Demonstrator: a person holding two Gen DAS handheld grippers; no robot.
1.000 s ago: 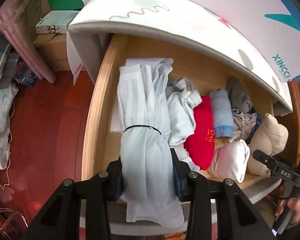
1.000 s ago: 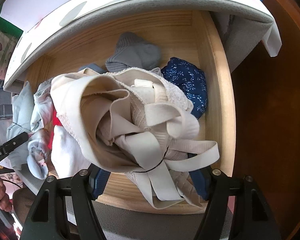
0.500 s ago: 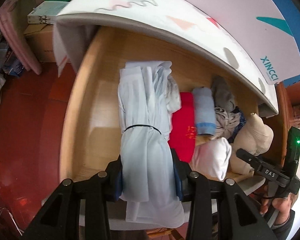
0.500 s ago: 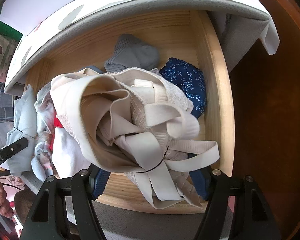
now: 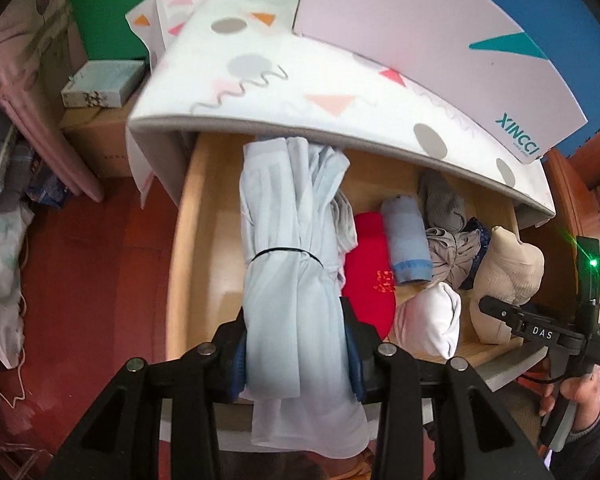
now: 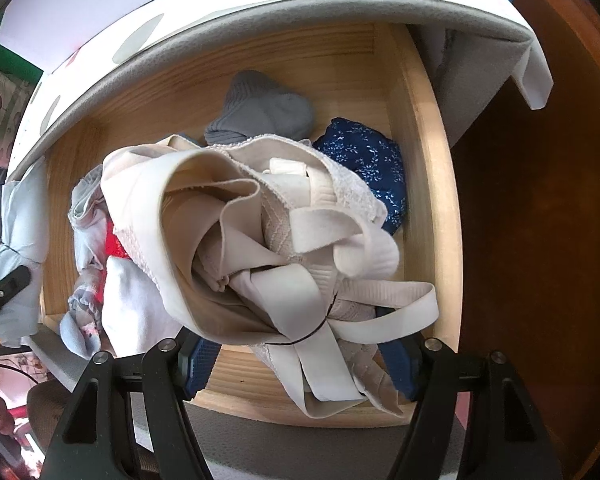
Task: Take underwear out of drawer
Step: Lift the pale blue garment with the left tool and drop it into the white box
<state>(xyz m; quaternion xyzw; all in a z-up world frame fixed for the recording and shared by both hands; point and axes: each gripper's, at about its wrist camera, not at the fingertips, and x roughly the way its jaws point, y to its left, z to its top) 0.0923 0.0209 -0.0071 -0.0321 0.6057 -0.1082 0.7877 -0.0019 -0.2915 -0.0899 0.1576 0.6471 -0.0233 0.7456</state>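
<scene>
Left wrist view: I'm gripping the pale blue underwear roll [image 5: 288,280] in my left gripper [image 5: 296,354], pads clamped on both its sides. Its long axis is running straight away from the camera, far end reaching under the patterned mat [image 5: 300,92], over the wooden drawer [image 5: 180,248]. Bare drawer floor is showing left of the roll.

Right wrist view: I'm holding the beige bundle [image 6: 260,240] in my right gripper [image 6: 300,358], jaws mid-width, pinching its near end. It's hanging over the drawer's right half, beside the navy floral piece [image 6: 372,160].
</scene>
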